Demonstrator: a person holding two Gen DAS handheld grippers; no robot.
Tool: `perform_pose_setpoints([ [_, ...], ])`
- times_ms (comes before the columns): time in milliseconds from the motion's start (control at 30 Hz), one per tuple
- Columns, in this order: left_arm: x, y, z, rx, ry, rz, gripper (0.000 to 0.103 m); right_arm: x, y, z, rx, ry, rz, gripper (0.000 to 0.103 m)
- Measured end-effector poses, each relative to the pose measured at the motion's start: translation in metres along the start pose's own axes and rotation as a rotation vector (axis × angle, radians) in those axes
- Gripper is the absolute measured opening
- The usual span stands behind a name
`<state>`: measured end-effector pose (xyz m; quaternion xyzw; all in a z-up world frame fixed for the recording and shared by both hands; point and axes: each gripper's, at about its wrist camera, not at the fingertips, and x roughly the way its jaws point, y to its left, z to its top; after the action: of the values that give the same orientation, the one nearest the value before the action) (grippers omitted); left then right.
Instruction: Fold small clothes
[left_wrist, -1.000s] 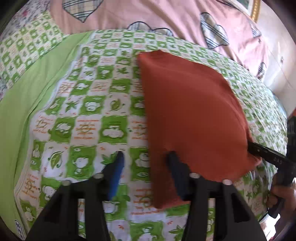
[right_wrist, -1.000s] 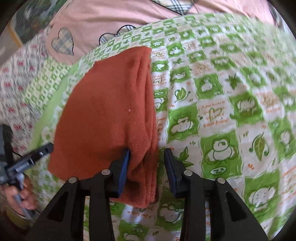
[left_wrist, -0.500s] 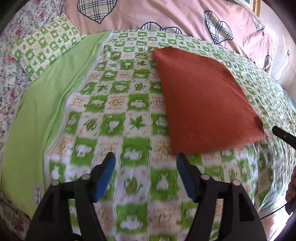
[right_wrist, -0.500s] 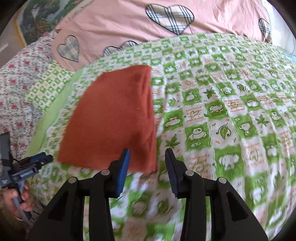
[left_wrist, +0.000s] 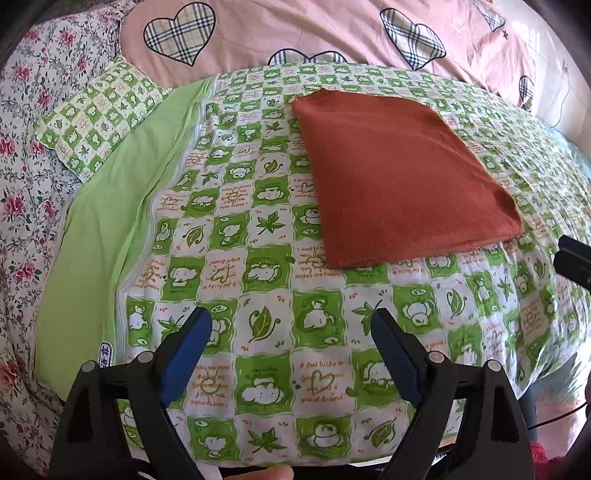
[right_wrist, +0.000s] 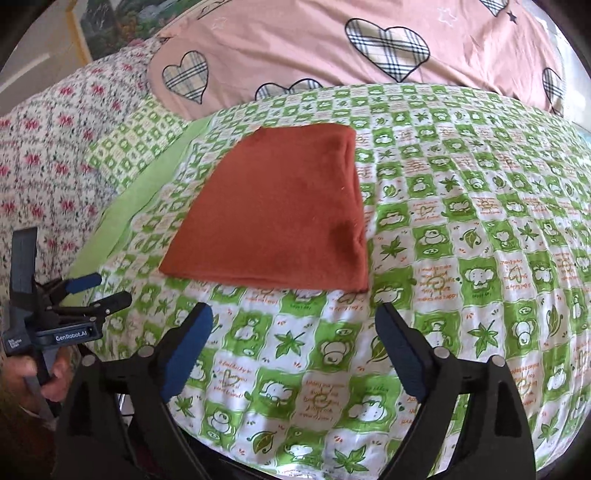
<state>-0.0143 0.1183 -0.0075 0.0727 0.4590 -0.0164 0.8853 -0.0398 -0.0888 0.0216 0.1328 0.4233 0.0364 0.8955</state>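
the rust-orange garment (left_wrist: 399, 177) is lying flat on the green-and-white checked bedspread (left_wrist: 266, 332), folded into a neat four-sided slab, out ahead of both tools and not touching either. the pink heart-print quilt (left_wrist: 332, 33) is sitting behind it, and a small checked pillow (left_wrist: 99, 114) is lying off to the left. the left gripper (left_wrist: 291, 328) is hovering over bare bedspread with its jaws spread wide and nothing between them. the right gripper (right_wrist: 293, 325) is hanging just short of the garment's near edge, jaws also spread wide and holding nothing. in the right wrist view the left tool is showing at the far left, gripped by the person's hand (right_wrist: 26, 373).

the fabric is looking like a soft knit: light, limp, likely drooping and unfolding if lifted by one corner. it is probably gripping the pads well rather than slipping, and it is not fragile. the right side edge is reading thick and rounded, so that is likely the fold. for any further fold, the best hold is looking like the two near corners, pinching through all layers together.
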Motion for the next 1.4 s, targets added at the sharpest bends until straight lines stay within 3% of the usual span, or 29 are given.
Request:
perform_pose_setpoints([
  [433,0.017,-0.013,0.042,0.038,-0.022,0.014,0.096,0.042,-0.001,0.022,-0.003,0.06,0.024,0.091],
  [1400,0.04,-0.017,0.072,0.01,0.016,0.02,0.097,0.072,-0.008,0.056,0.035,0.117,0.059,0.097],
])
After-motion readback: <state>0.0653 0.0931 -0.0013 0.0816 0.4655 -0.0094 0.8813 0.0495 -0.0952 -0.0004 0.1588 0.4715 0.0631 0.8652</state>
